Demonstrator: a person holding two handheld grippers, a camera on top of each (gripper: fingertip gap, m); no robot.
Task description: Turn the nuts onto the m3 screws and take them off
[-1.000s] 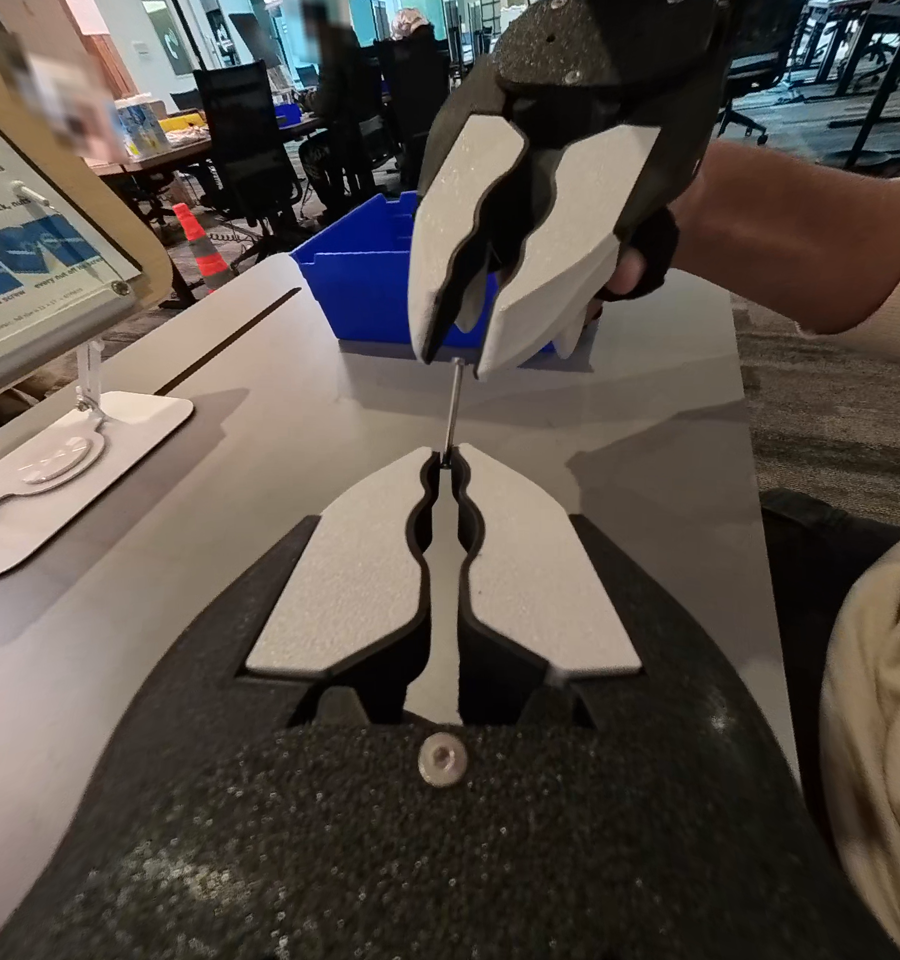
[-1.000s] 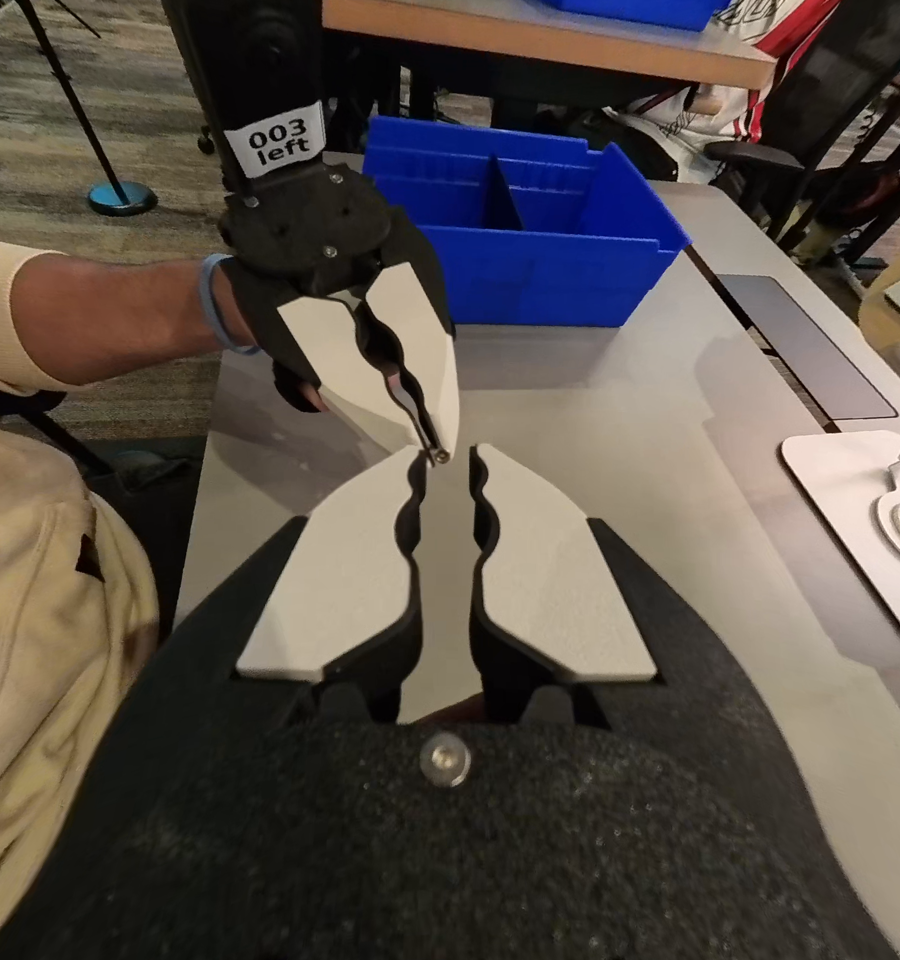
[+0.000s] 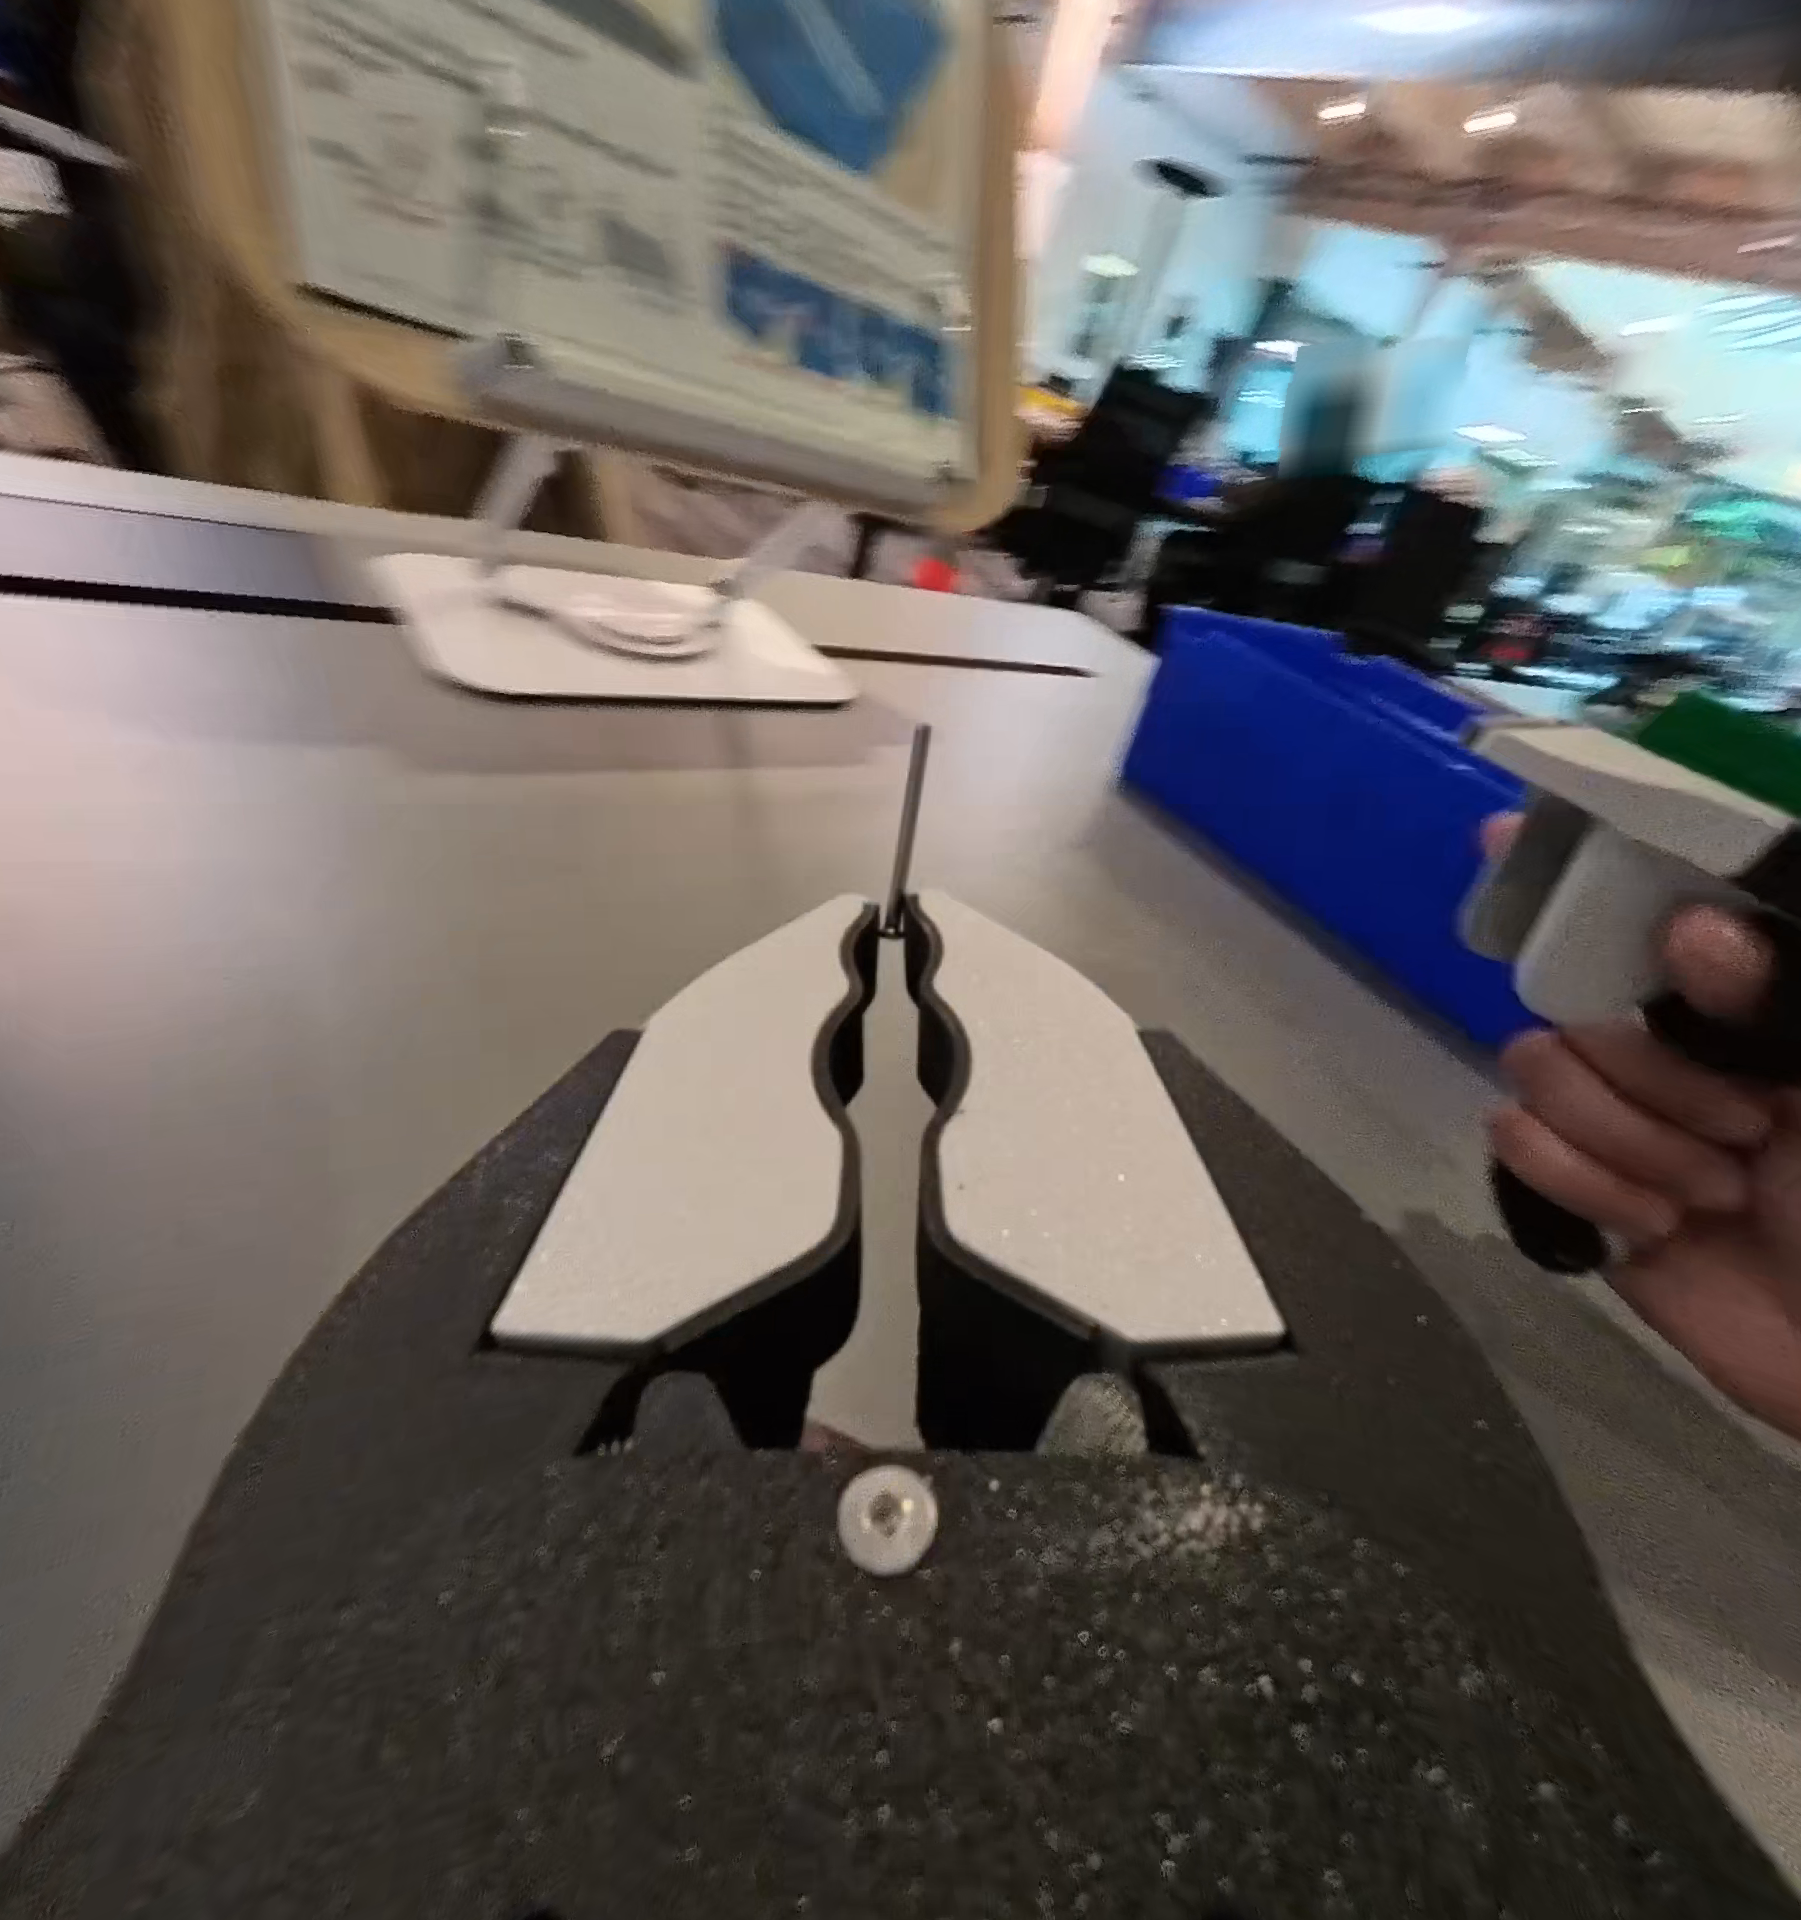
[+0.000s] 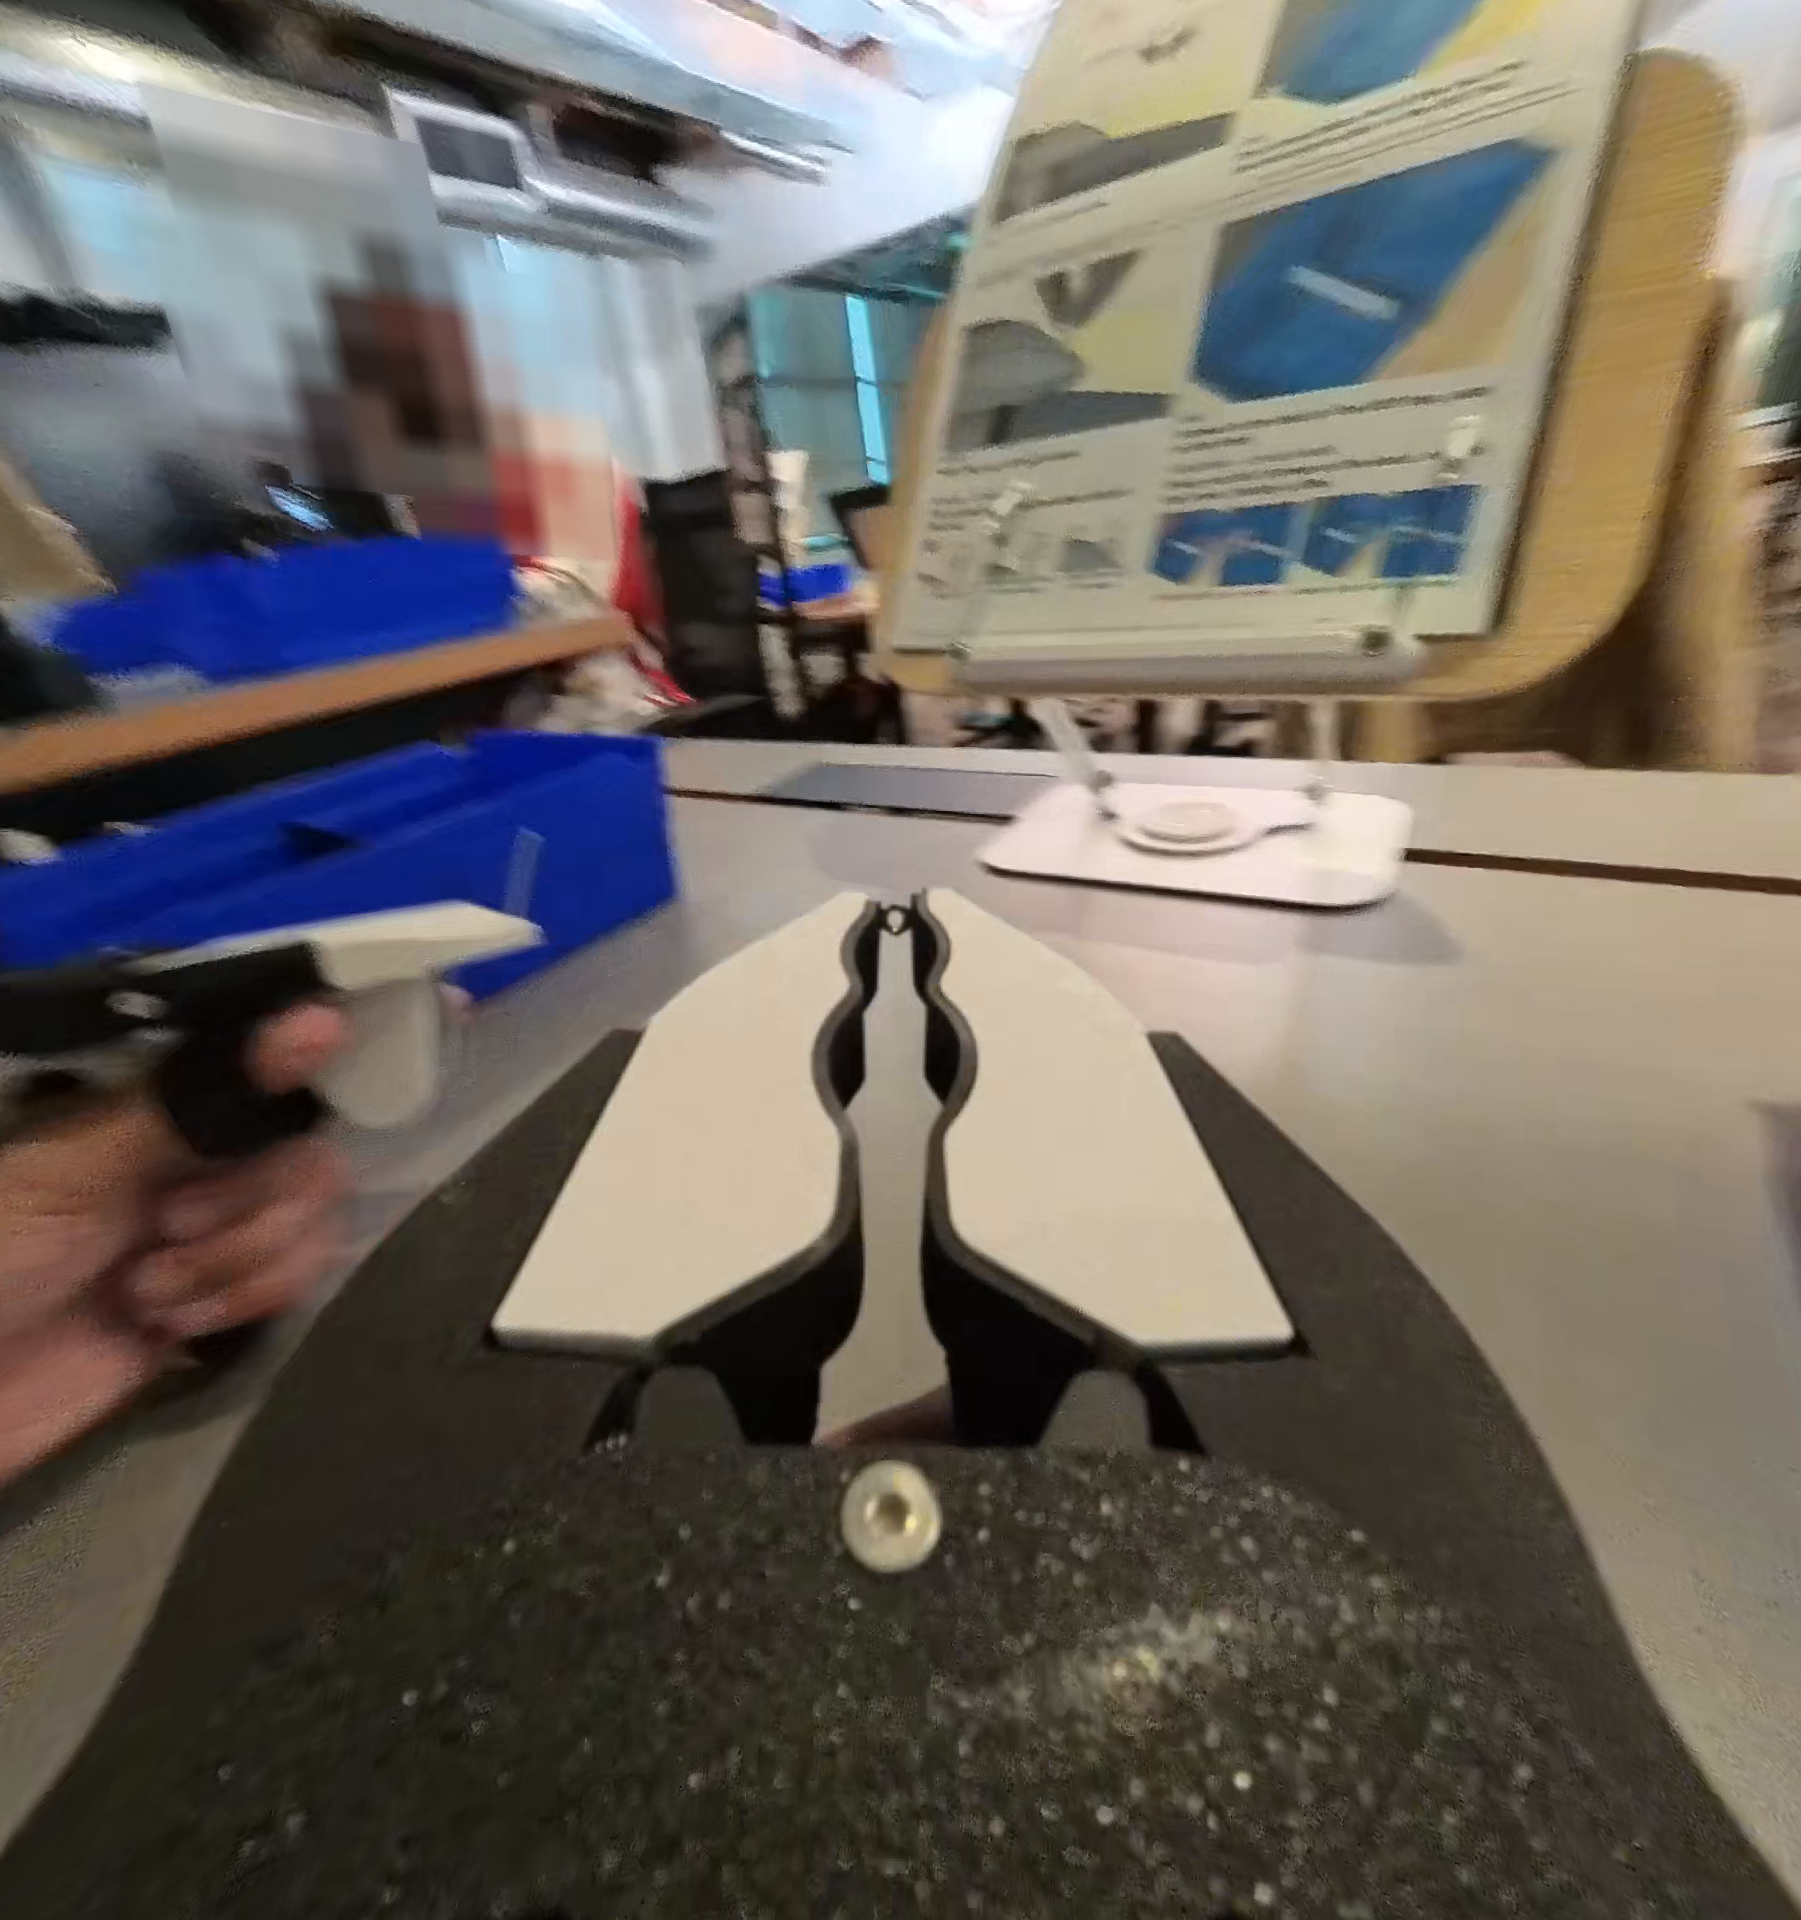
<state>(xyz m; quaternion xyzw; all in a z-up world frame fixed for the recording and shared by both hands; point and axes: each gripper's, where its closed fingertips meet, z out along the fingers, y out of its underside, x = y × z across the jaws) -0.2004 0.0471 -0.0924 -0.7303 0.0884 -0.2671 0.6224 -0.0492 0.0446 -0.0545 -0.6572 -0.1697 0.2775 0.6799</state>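
L tongs (image 3: 891, 920) pinch the screw (image 3: 906, 821) by its low end, shaft poking up bare. R tongs (image 4: 901, 914) narrow, tips nipped on a tiny dark bit, prob the nut (image 4: 894, 918), too small to be sure. A sec ago both tongs met tip to tip over the worktop (image 3: 252, 883), R tips at the top of the screw; now they're well apart, side by side, both views swung toward the sign stand (image 4: 1187, 842). I'd say the nut is off the screw, so one take-off done; next likely drop or re-thread. Blue bin (image 4: 376, 831) sits far left of the R tongs, far right of the L. Nothing stands between the tongs. Frames heavily blurred, so fine detail is shaky. Person in the bg, mosaic over.
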